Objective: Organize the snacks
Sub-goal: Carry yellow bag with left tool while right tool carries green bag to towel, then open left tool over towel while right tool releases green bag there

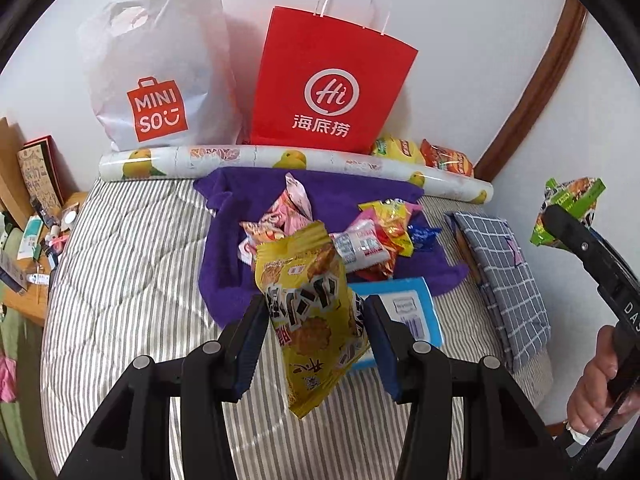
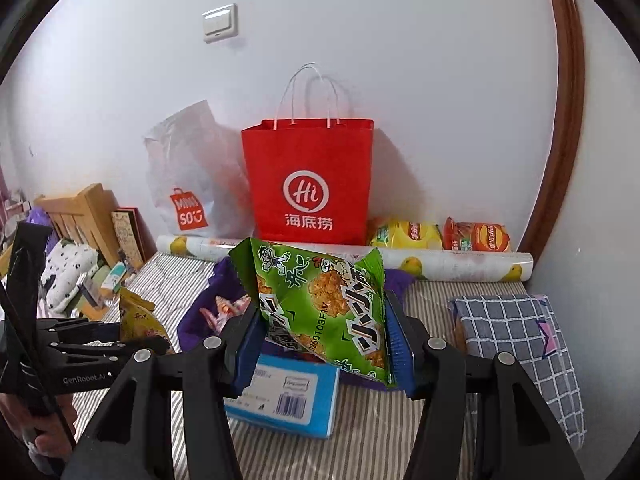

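Observation:
My left gripper (image 1: pixel 316 334) is shut on a yellow snack packet (image 1: pixel 310 320), held above the striped bed. Behind it several small snack packets (image 1: pixel 352 232) lie piled on a purple towel (image 1: pixel 236 256). My right gripper (image 2: pixel 320 344) is shut on a green snack packet (image 2: pixel 320 304); the same green snack packet (image 1: pixel 568 208) shows at the right edge of the left wrist view. A red paper bag (image 2: pixel 310 184) and a white plastic bag (image 2: pixel 192 184) stand against the wall. In the right wrist view the yellow snack packet (image 2: pixel 138 318) appears at the left.
A patterned roll (image 1: pixel 280 160) lies along the wall, with two chip bags (image 2: pixel 440 236) behind it. A blue box (image 2: pixel 288 396) and a folded checked cloth (image 2: pixel 520 344) lie on the bed (image 1: pixel 132 280). A cluttered wooden bedside stand (image 1: pixel 36 216) is at the left.

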